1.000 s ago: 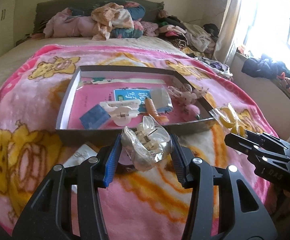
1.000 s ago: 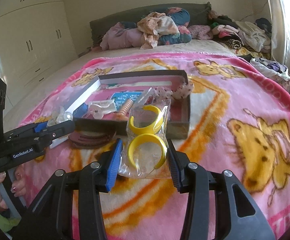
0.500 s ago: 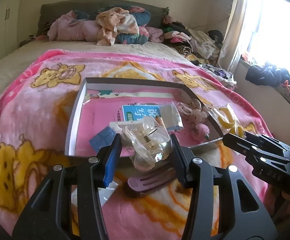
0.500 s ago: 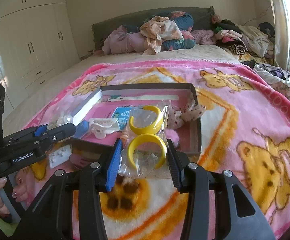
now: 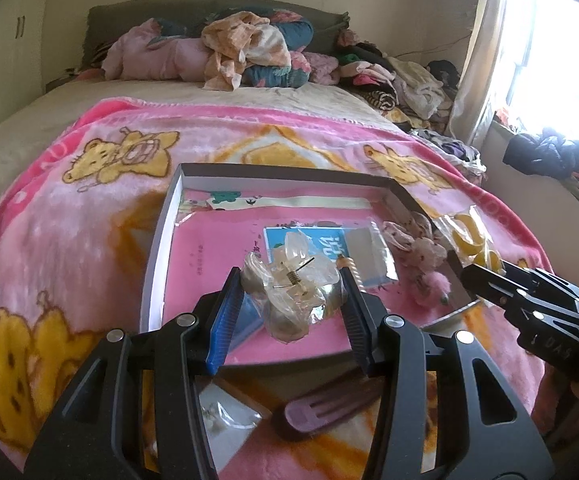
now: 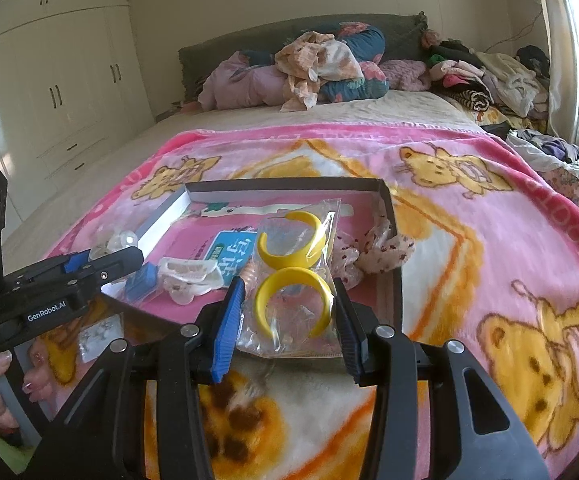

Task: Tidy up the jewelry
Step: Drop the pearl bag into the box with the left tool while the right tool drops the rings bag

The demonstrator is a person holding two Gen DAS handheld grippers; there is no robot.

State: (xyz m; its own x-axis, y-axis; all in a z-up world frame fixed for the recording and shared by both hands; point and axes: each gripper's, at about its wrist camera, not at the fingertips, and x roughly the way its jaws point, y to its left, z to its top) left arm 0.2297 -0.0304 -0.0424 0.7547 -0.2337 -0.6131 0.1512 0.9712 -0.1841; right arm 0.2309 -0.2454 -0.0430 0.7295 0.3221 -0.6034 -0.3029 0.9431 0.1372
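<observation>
A shallow grey box with a pink floor [image 5: 165, 220] lies on the pink bear blanket; it also shows in the right wrist view [image 6: 385, 200]. My left gripper [image 5: 291, 292] is shut on a clear hair claw clip [image 5: 289, 280], held above the box's near part. My right gripper [image 6: 289, 312] is shut on a clear bag of yellow hoop earrings [image 6: 291, 256], held over the box's near right edge. In the box lie a blue card [image 6: 229, 256], a white claw clip [image 6: 189, 276], a small blue box [image 6: 141, 280] and floral scrunchies [image 6: 385, 248].
A purple hair clip [image 5: 329, 408] and a small clear packet [image 5: 225, 412] lie on the blanket before the box. Piled clothes [image 5: 245, 52] line the headboard. A window [image 5: 561, 40] is at right, white wardrobes [image 6: 49, 80] at left.
Both grippers have risen and moved forward with their loads, from in front of the box to over its near part.
</observation>
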